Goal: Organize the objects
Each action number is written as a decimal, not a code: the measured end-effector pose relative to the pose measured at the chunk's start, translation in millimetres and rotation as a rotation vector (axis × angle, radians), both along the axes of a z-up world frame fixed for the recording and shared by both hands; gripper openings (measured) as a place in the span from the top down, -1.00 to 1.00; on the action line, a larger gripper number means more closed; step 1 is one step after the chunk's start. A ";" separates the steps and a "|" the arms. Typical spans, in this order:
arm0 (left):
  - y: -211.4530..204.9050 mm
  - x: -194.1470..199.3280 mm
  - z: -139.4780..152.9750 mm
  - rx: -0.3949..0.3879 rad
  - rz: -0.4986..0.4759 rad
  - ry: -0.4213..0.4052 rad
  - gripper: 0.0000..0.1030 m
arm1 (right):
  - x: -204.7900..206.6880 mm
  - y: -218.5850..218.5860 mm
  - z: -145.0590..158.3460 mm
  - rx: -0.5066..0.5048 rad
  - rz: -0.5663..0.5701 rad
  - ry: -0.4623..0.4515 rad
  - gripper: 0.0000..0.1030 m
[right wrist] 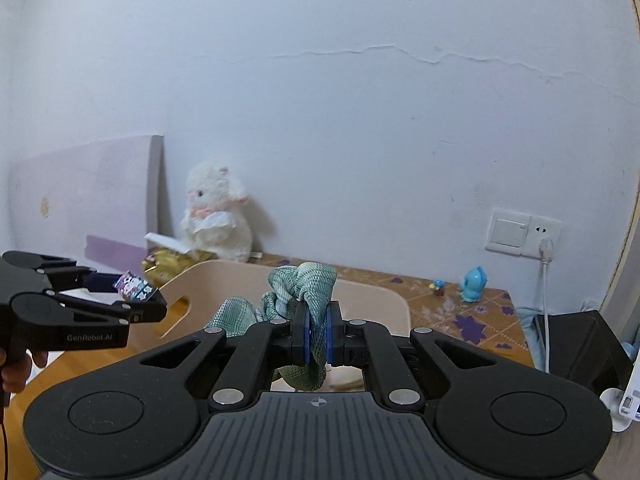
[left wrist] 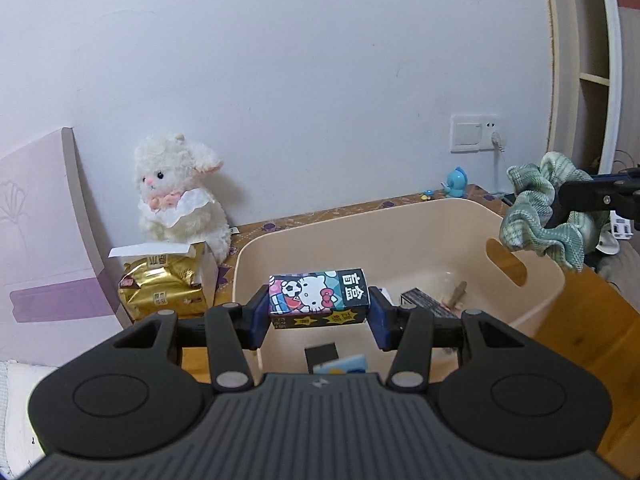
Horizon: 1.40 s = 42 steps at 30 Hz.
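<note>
My left gripper (left wrist: 319,312) is shut on a Hello Kitty box (left wrist: 318,295) and holds it above the near side of a beige plastic bin (left wrist: 400,216). The bin holds several small items, among them a dark box (left wrist: 428,304). My right gripper (right wrist: 316,338) is shut on a green checked scrunchie (right wrist: 308,284) and holds it over the bin's right rim (right wrist: 376,292). The scrunchie (left wrist: 540,216) also shows at the right of the left wrist view. The left gripper with its box (right wrist: 134,286) shows at the left of the right wrist view.
A white plush lamb (left wrist: 180,188) sits by the wall behind a gold tissue pack (left wrist: 164,284). A pink board (left wrist: 44,232) leans at the left. A blue toy (left wrist: 456,182) and a wall socket (left wrist: 476,134) are at the back right. A black box (right wrist: 580,344) stands at the right.
</note>
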<state>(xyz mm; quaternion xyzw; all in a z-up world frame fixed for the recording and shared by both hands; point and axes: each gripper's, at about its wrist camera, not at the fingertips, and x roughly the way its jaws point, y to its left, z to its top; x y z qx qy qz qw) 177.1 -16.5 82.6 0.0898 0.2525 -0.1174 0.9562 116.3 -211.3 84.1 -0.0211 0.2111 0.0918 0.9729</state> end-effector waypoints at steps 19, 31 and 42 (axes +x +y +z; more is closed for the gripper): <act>-40.1 79.5 -61.8 0.124 0.097 0.330 -0.01 | 81.1 8.3 -78.2 -0.050 -0.027 0.312 0.86; -37.2 72.5 -51.5 0.110 0.116 0.303 -0.72 | 68.5 12.5 -71.4 -0.067 -0.044 0.298 -0.41; -26.3 36.3 -16.7 0.063 0.139 0.203 -0.83 | 24.0 6.1 -32.3 -0.045 -0.072 0.231 -1.00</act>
